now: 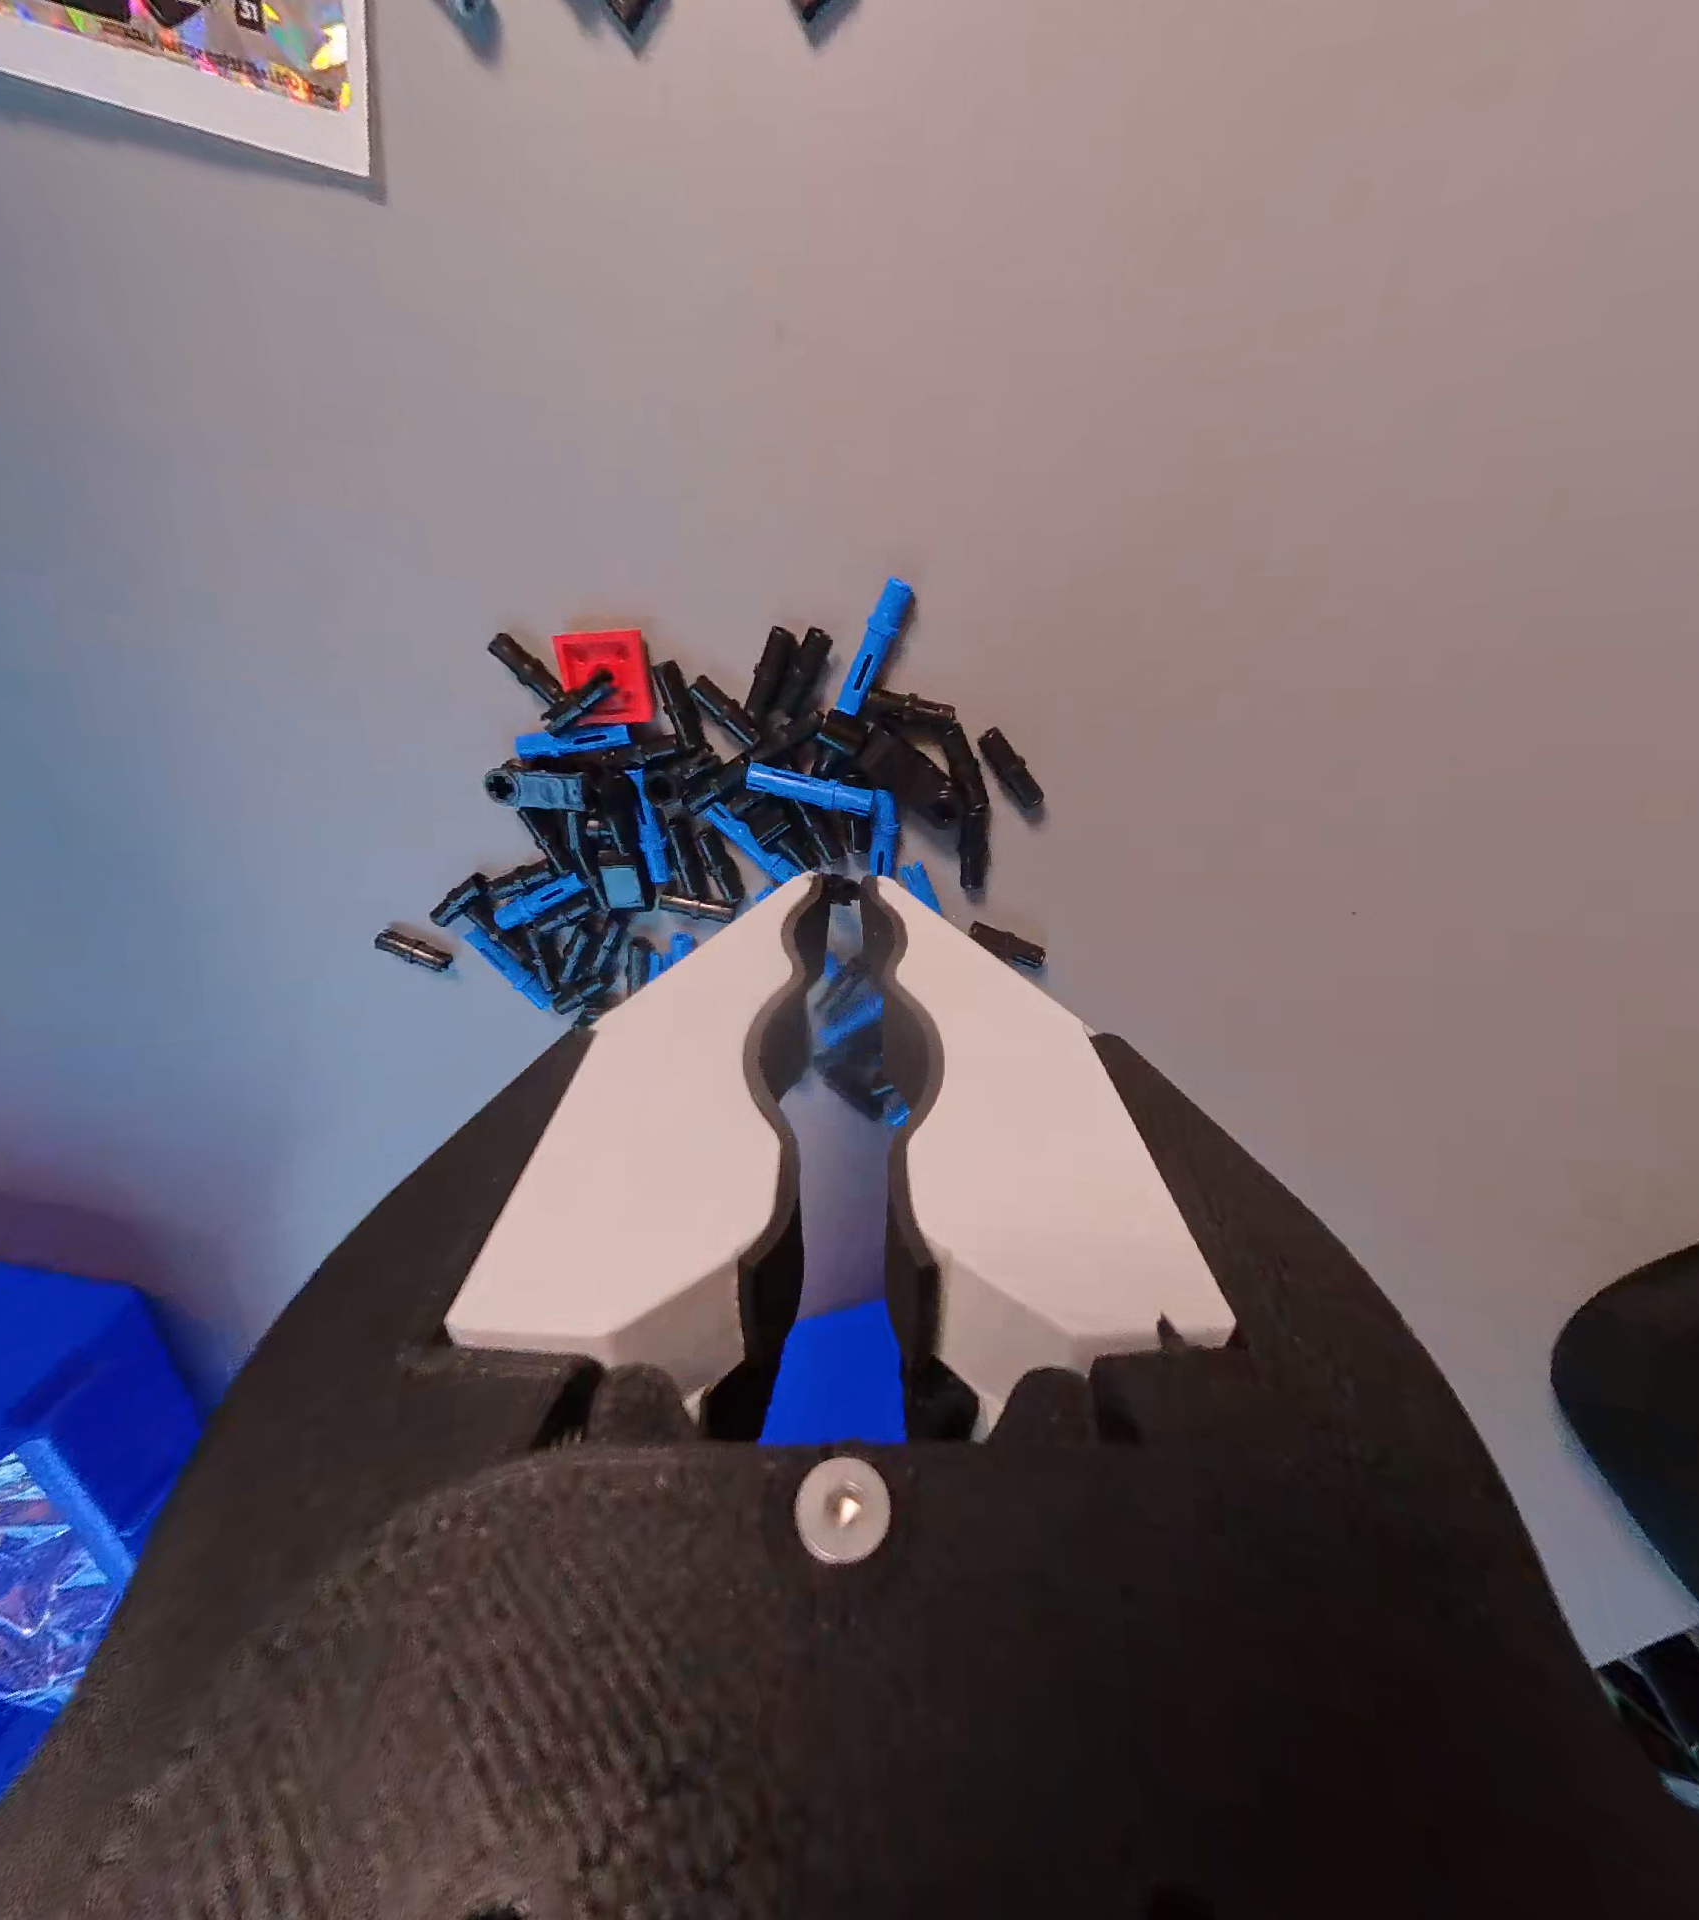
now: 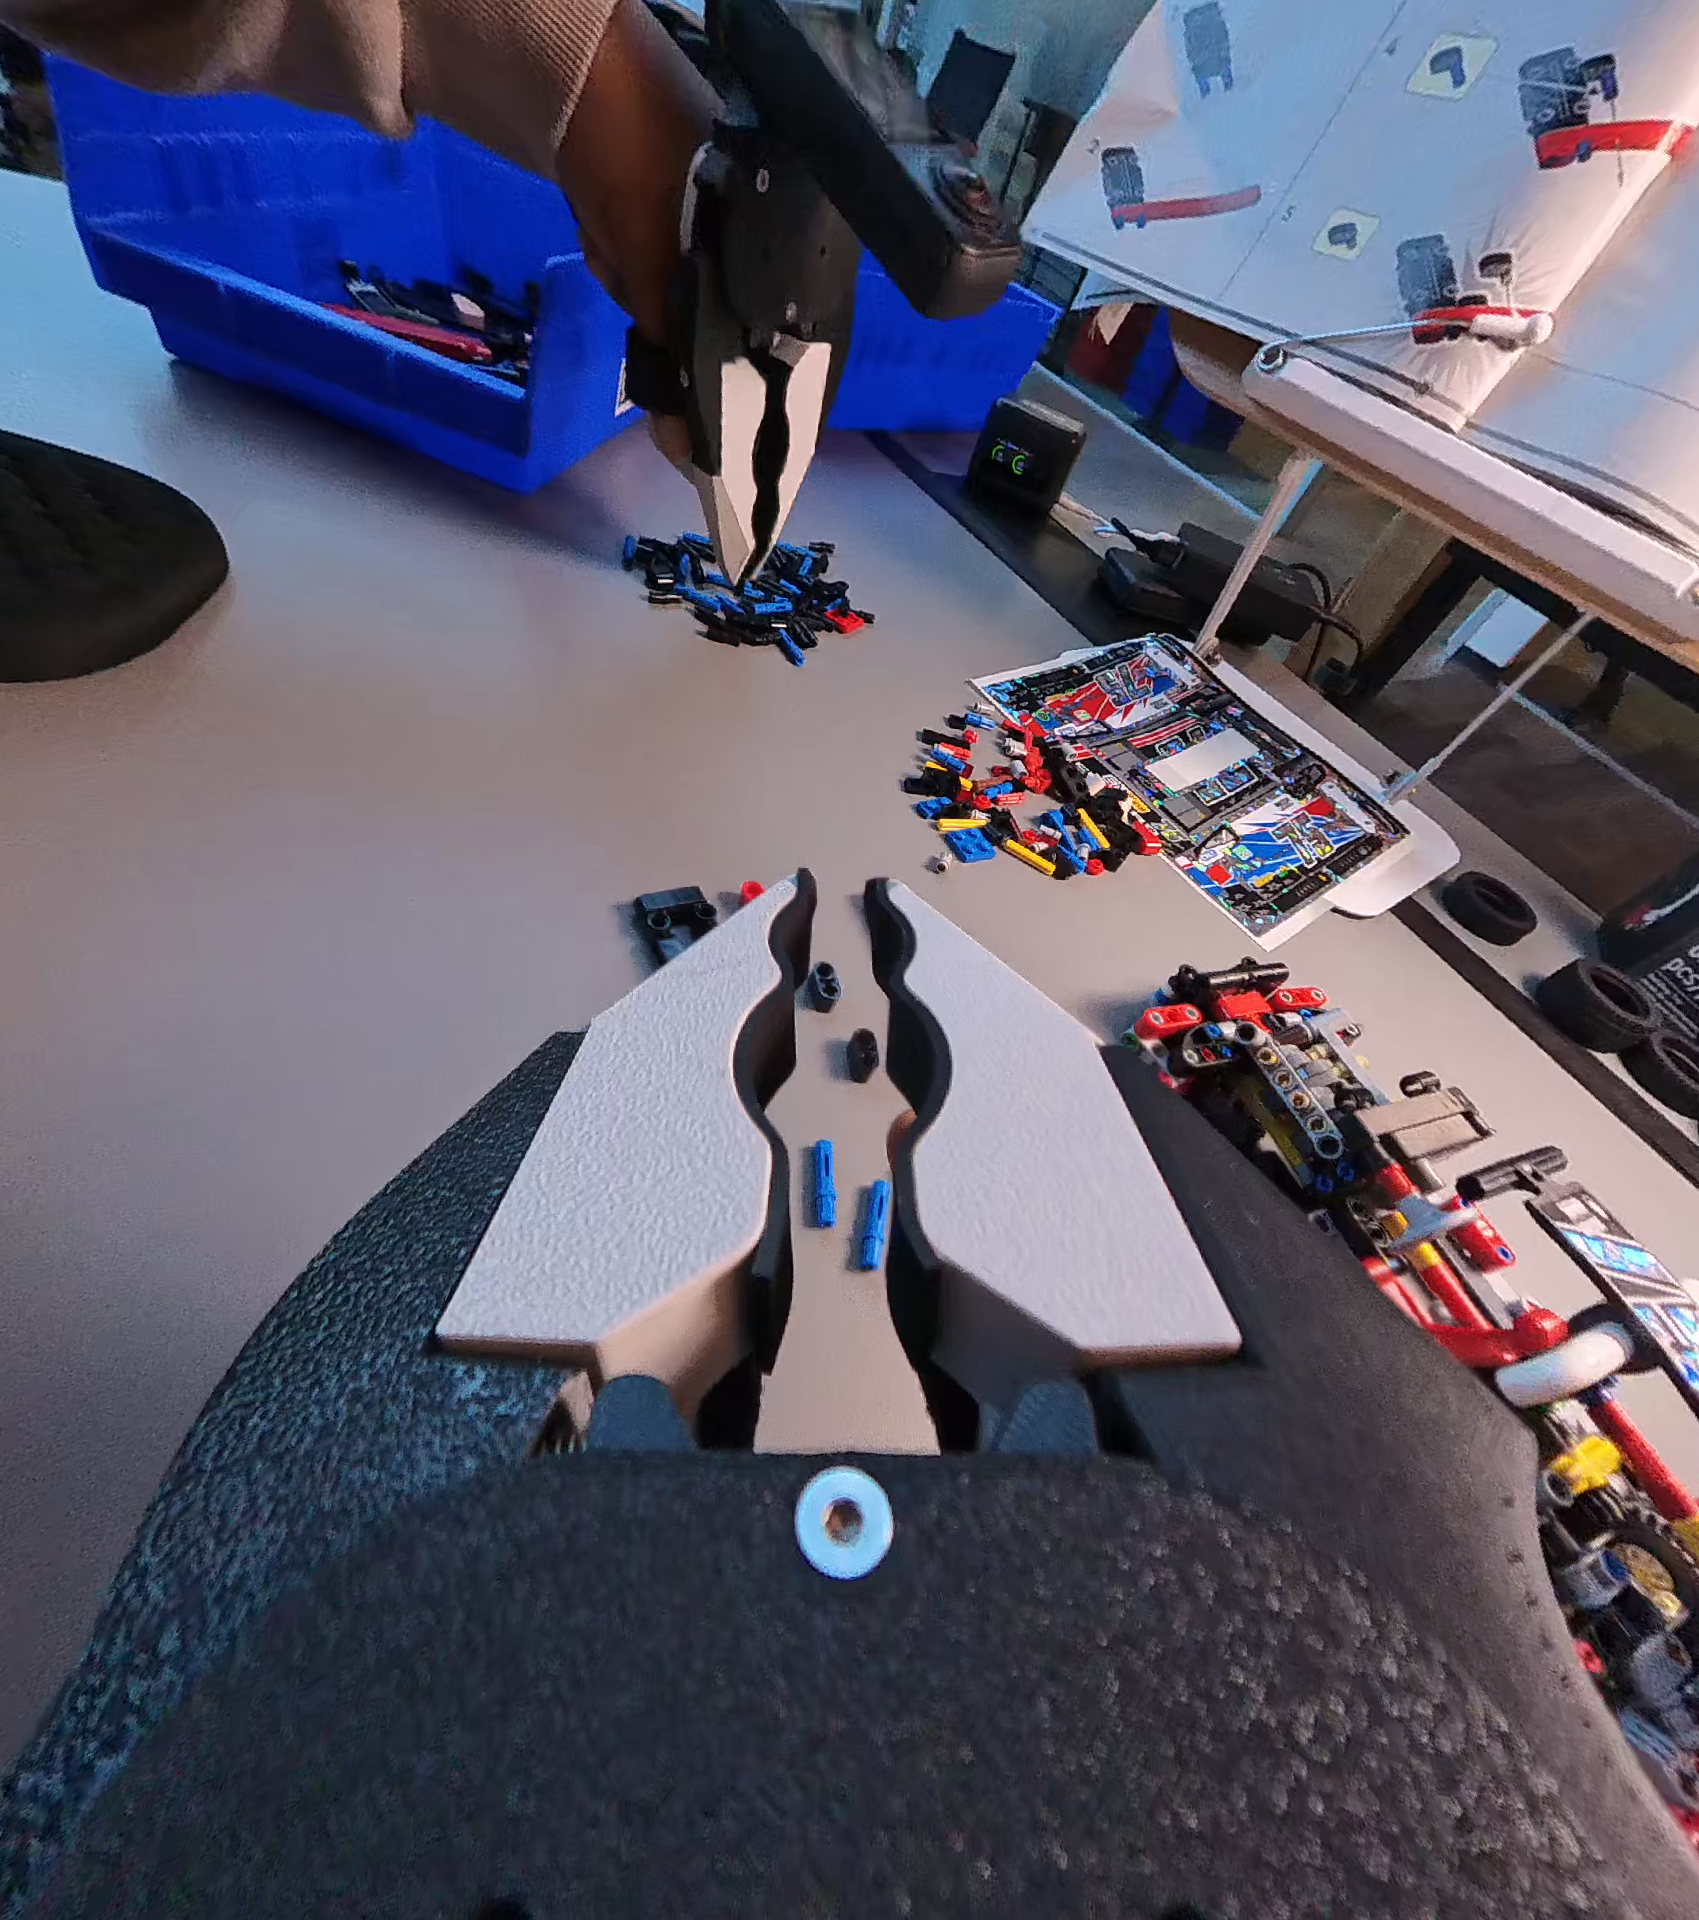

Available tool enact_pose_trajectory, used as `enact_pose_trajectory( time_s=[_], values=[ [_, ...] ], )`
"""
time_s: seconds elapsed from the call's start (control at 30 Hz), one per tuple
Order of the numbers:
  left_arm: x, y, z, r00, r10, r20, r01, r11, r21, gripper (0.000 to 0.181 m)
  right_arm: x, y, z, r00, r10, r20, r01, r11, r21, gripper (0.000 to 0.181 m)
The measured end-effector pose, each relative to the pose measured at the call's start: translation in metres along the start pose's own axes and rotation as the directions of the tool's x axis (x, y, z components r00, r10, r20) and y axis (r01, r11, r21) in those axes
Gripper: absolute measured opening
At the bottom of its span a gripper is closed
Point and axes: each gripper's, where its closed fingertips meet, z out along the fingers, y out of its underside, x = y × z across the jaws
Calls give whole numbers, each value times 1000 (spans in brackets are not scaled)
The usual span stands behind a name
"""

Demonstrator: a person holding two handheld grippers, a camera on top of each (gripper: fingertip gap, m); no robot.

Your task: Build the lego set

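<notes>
Blue and black connector pins lie heaped on the grey surface in my left wrist view, with a red square plate at the heap's far left edge. My left gripper has its tips nearly together at the near edge of that heap, with only a narrow slit between them. Something small and dark sits in the slit, but I cannot tell whether it is pinched or merely lying behind. The pins point every way, so no single long axis governs; one long blue pin stands out, slanting away at the far side.

From the right wrist view, the left gripper comes down steeply from above into the pin heap, tips buried among the pins. My right gripper hangs low over the surface with its jaws parted and nothing held. Between them lie two blue pins, side by side, their long axes running roughly along the fingers, and two small black connectors farther out. The partly built red and black car chassis sits just to the right, and a mixed pile of bright parts lies beside the sticker sheet.

I judge the left is the arm for the heap. The right is far nearer the two blue pins, and would need turning across their length to grip one.
</notes>
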Motion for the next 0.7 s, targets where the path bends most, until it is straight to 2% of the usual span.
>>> enact_pose_trajectory(
  time_s=[0.2, 0.3, 0.37, 0.47, 0.6, 0.67, 0.7],
  values=[
    [-1, -8, -13, 1000, -27, 13, 26, 997, 71, 14, 9, 5, -3, 999, 29, -21, -29, 1000, 4, 8],
    [9, -29, -35, 998, -55, 17, 50, 970, 237, 16, 19, 9, -5, 998, 40, -53, -41, 999, -10, 8],
    [19, -44, -52, 997, -74, 25, 59, 924, 379, 17, 29, 13, -9, 995, 62, -83, -63, 998, -11, 8],
    [33, -63, -77, 992, -124, 27, 84, 802, 591, 21, 45, 16, -16, 986, 114, -125, -115, 993, -1, 8],
    [50, -72, -106, 981, -192, 0, 108, 552, 827, 23, 61, 18, -24, 973, 151, -174, -151, 988, 13, 8],
    [63, -72, -112, 976, -216, -38, 130, 430, 893, 23, 66, 19, -28, 968, 162, -190, -160, 987, 21, 8],
    [70, -72, -111, 973, -225, -59, 147, 395, 907, 25, 69, 18, -30, 965, 174, -195, -171, 985, 33, 8]
  ],
)
